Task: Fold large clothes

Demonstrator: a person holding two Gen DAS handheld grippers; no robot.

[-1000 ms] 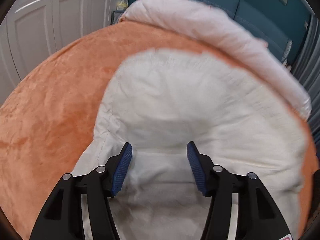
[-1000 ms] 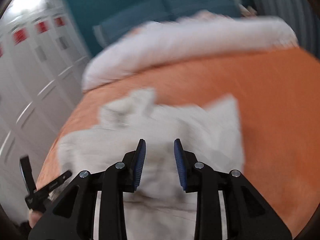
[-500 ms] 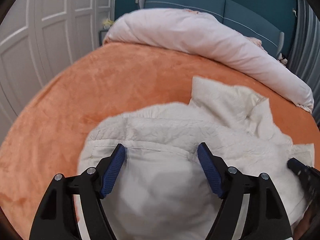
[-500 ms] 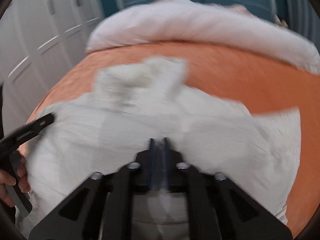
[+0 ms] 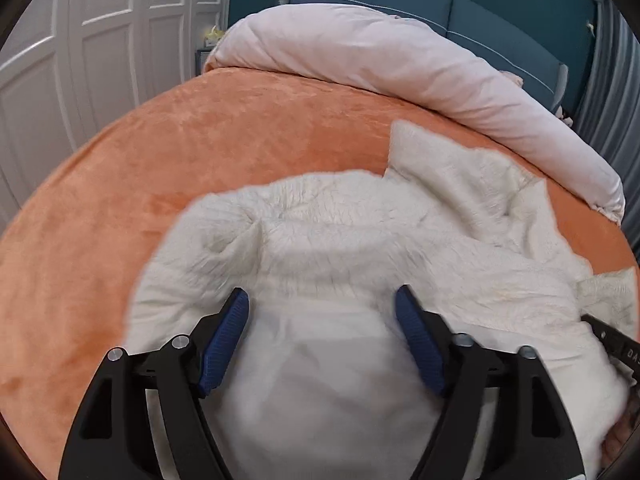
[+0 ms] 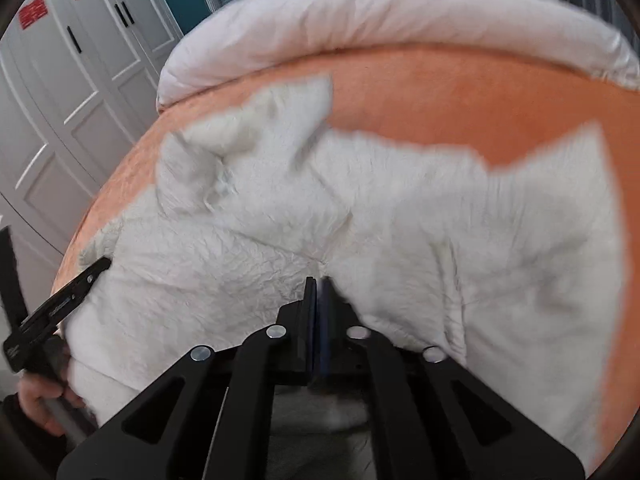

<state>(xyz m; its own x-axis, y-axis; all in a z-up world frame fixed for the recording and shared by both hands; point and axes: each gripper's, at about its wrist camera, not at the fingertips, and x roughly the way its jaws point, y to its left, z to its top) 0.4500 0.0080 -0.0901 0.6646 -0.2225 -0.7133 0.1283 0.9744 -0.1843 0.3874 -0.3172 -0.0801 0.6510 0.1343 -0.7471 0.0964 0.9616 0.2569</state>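
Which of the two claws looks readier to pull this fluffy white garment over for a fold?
Probably the right claw: its jaws look shut on the white garment. The left claw is wide open above the cloth, gripping nothing.

The right tool (image 6: 319, 284) is closed on the white fleece garment (image 6: 400, 216), spread over the orange bed (image 6: 460, 92).
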